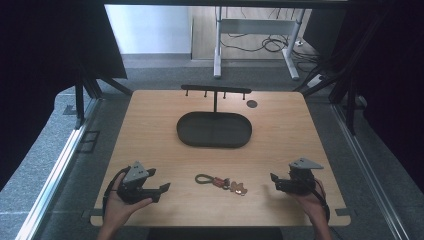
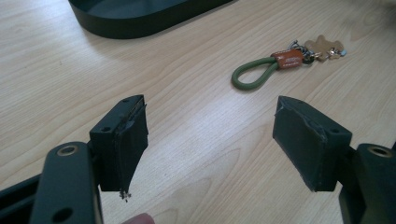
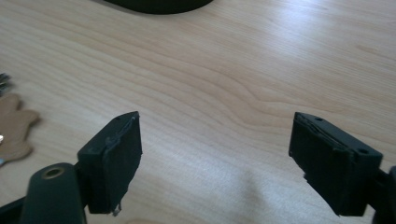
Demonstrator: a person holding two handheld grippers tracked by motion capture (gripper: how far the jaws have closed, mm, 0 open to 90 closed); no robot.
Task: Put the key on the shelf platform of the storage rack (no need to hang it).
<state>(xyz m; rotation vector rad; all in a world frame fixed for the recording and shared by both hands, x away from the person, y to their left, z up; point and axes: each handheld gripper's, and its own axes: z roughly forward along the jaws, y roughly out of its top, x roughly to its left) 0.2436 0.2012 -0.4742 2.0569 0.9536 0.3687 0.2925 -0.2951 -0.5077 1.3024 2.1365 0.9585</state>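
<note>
On the wooden tabletop, a keychain lies flat near the front edge, between the two hands and touching neither of them. It has a green cord loop at one end, an orange tag in the middle, and a small tan bear-shaped charm with keys at the other end. The left hand-held gripper rests low at the left of the keychain, and its jaws are spread wide with nothing between them. In the left gripper view it points toward the green loop, so this end seems to be the easiest part to take. The right hand-held gripper is at the other side, also with jaws spread and empty, and the tan charm is just at the left border of the right gripper view. Both tools face inward, probably because the keychain is to be lifted from between them. Further back stands a dark oval tray with a thin post and a bar with small hooks above it. I judge the loop is meant to hang there, so nothing of the work has begun.
</note>
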